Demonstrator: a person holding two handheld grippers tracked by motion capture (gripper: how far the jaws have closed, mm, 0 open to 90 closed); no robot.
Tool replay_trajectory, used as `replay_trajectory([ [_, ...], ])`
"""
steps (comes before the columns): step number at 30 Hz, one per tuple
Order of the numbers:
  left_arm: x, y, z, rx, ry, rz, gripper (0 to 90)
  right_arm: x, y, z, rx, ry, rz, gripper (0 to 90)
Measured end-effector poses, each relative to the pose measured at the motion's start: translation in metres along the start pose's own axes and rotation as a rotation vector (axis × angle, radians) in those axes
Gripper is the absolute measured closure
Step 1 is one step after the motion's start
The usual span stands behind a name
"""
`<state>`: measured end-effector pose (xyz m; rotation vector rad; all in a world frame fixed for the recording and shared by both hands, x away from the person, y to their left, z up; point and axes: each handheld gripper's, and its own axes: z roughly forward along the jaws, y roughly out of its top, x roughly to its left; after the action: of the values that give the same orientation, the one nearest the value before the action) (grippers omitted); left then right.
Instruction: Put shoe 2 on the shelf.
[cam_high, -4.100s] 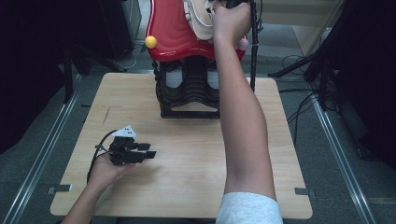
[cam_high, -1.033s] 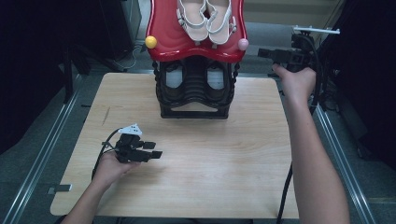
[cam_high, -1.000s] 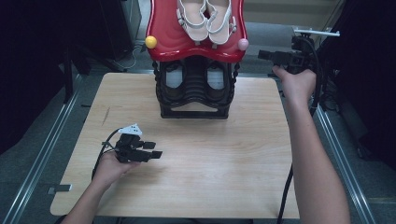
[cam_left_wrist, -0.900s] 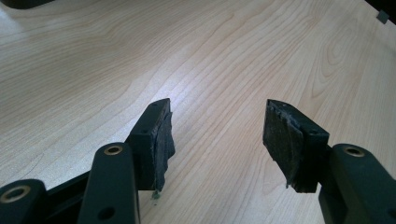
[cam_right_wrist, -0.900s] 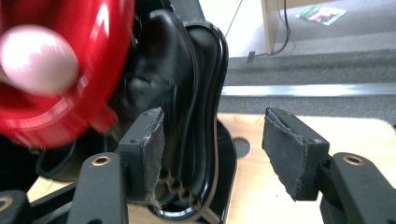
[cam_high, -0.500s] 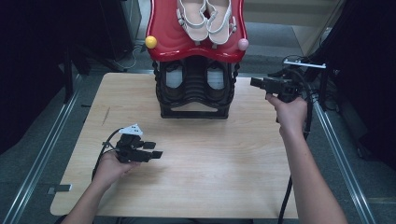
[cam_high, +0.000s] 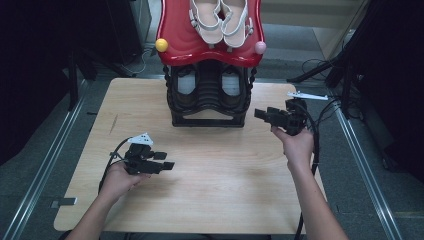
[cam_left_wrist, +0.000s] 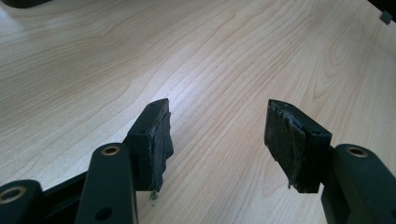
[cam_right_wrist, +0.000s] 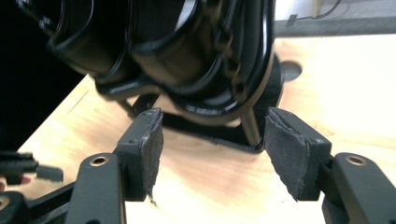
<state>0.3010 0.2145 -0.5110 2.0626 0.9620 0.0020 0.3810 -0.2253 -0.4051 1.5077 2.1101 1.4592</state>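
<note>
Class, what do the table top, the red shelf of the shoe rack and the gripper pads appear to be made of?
Table top: pale wood or wood-look laminate, matte, visible grain. Red shelf: probably moulded plastic, glossy, rounded edges. Left gripper pads: dark rubber or foam, rough, frayed at the edges.

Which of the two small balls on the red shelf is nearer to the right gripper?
The pink ball, at the right front corner of the red shelf, is nearer to the right gripper. The yellow ball sits at the opposite, left corner.
</note>
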Motion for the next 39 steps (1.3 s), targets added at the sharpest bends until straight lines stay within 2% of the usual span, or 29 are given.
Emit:
replay_trajectory([
  [6, -0.001, 0.0, 0.001, 0.0, 0.001, 0.0, 40.8, -0.001, -0.029, 0.008, 0.026, 0.001, 0.001, 38.7],
  [11, -0.001, 0.0, 0.002, 0.005, 0.002, 0.003, 40.0, 0.001, -0.049, 0.016, 0.039, 0.033, 0.011, 38.8],
  [18, -0.002, 0.0, 0.004, 0.004, 0.005, 0.003, 39.3, -0.001, -0.075, 0.029, 0.065, 0.054, 0.024, 39.0],
  [23, -0.003, 0.001, 0.006, 0.007, 0.006, 0.005, 39.0, 0.002, -0.089, 0.04, 0.102, 0.059, -0.024, 39.4],
  [32, -0.005, 0.001, 0.009, 0.016, 0.003, 0.01, 37.8, 0.013, -0.099, 0.047, 0.094, 0.087, -0.068, 39.1],
  [37, -0.006, 0.001, 0.011, 0.026, 0.009, 0.008, 36.8, 0.015, -0.106, 0.056, 0.148, 0.078, -0.106, 38.3],
  [39, -0.007, 0.001, 0.011, 0.031, 0.009, 0.012, 36.6, 0.016, -0.107, 0.058, 0.159, 0.082, -0.108, 38.3],
])
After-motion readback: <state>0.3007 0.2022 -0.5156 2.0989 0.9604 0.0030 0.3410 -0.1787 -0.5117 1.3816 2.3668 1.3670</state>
